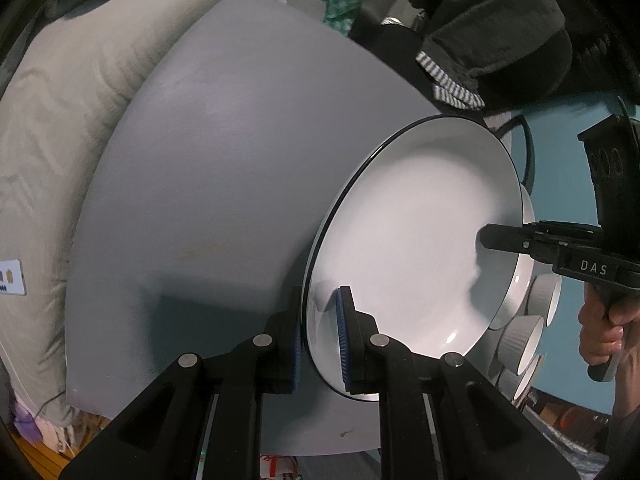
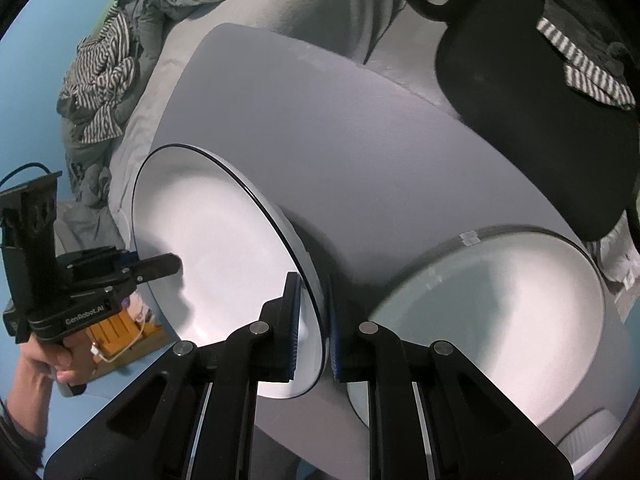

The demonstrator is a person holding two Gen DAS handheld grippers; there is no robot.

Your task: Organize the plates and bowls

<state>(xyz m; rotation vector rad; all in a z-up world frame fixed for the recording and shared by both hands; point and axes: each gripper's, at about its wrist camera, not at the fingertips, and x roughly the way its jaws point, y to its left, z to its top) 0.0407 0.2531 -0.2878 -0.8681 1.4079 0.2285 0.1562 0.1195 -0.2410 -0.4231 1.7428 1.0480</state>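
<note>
Both claws are gripping one white plate (image 1: 420, 240) by opposite edges. The left claw (image 1: 320, 340) is clenched on its near rim, blue pads on either face; the right claw (image 2: 312, 332) is pinching the other rim the same way. The plate is hanging tilted above the grey table (image 1: 208, 168), apart from it. To the right, a second plate (image 2: 500, 312) is lying flat on the table. Ribbed bowls (image 1: 528, 332) are showing just beyond the held plate's right edge. A hand (image 1: 600, 332) is grasping the right claw's handle.
</note>
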